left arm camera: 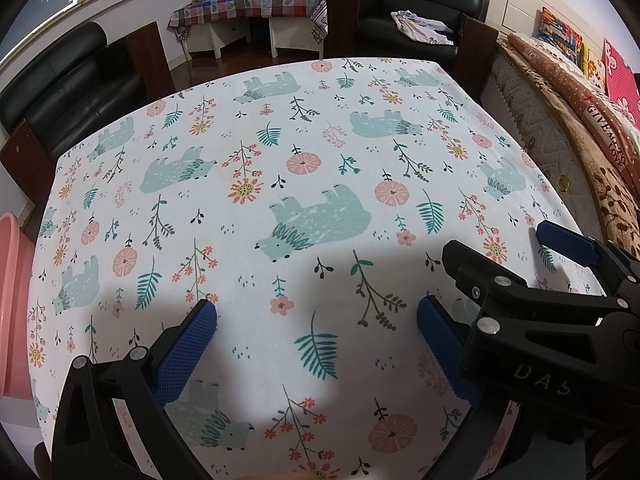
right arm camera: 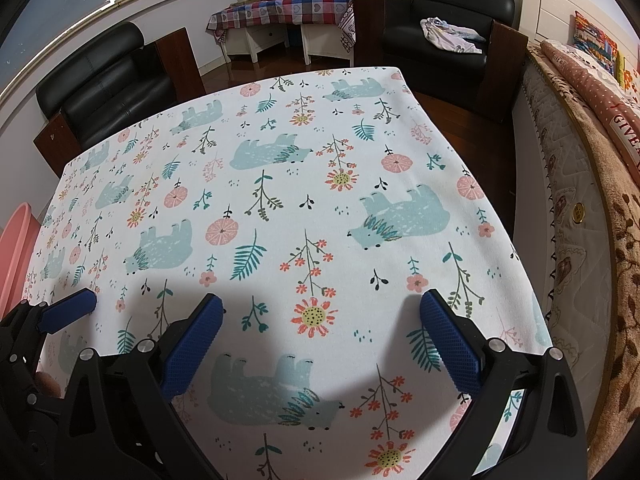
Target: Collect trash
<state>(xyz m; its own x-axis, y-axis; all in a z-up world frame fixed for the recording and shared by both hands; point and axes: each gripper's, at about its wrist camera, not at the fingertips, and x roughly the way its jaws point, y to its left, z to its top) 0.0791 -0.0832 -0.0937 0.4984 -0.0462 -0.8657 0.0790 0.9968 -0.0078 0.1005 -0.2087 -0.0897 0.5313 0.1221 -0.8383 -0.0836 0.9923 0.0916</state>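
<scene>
Left tool (left arm camera: 316, 340): released, jaws wide apart, grasping nothing, held above the near part of the tabletop (left arm camera: 320, 128). Right tool (right arm camera: 320, 332): released likewise, empty, just beside the left tool on its right. Trash: none visible on the bear-and-flower cloth. A pink basin (left arm camera: 12, 300) stands at the tabletop's left edge.

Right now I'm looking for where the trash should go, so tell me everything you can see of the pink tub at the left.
Only a slice of the pink tub shows at the left edge of both views. It looks like smooth plastic with a rounded, rolled rim, standing beside the table and lower than the tabletop. Its inside is hidden, as is whether it touches the cloth.
</scene>
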